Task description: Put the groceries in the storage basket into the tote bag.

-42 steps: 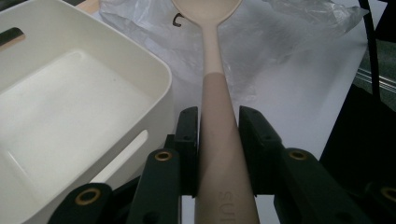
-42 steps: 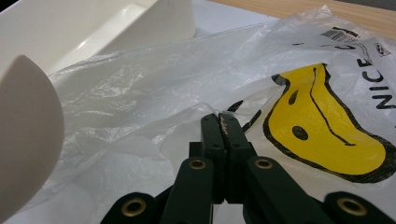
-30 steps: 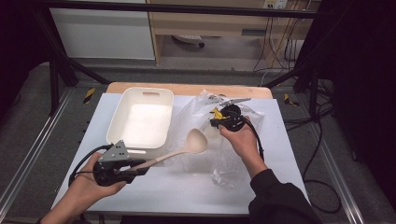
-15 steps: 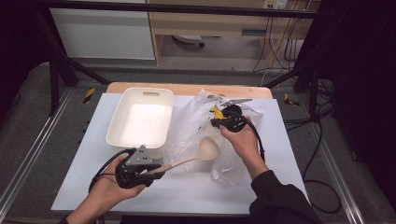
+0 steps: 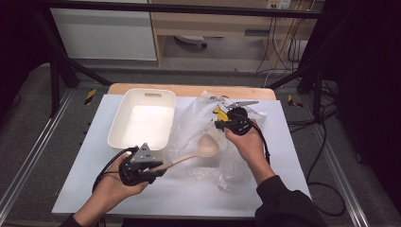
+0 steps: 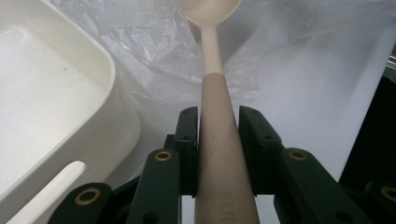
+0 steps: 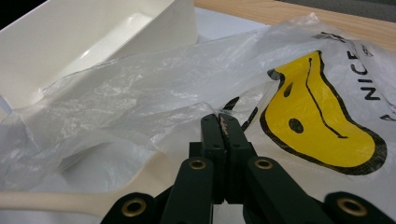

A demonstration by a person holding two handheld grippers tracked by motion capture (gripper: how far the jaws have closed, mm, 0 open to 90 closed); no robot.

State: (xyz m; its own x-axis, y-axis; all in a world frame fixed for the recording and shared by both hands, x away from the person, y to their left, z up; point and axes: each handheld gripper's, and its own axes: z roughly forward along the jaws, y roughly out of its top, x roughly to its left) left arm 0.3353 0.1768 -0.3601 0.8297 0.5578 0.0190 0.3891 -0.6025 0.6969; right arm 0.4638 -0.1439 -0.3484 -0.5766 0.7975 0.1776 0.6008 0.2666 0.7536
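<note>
My left gripper (image 5: 158,168) is shut on the handle of a beige spoon (image 5: 198,152) near the table's front left. The spoon points right and away, and its bowl lies in the mouth of a clear plastic bag (image 5: 194,118). In the left gripper view the handle (image 6: 215,121) sits clamped between both jaws, with the bag (image 6: 154,42) ahead. My right gripper (image 5: 226,118) is shut on the bag's upper edge and holds it lifted. In the right gripper view its jaws (image 7: 223,122) are pinched together on the film (image 7: 140,93), beside a yellow smiley print (image 7: 317,112).
A white rectangular tub (image 5: 142,118) stands left of the bag, close to the spoon's path; its wall (image 6: 56,93) shows at left in the left gripper view. The white tabletop (image 5: 198,198) has free room in front. Cables trail off the right side.
My left gripper has moved right and a little down, carrying the spoon's bowl from beside the tub into the bag's mouth. The right gripper has kept still on the bag.
</note>
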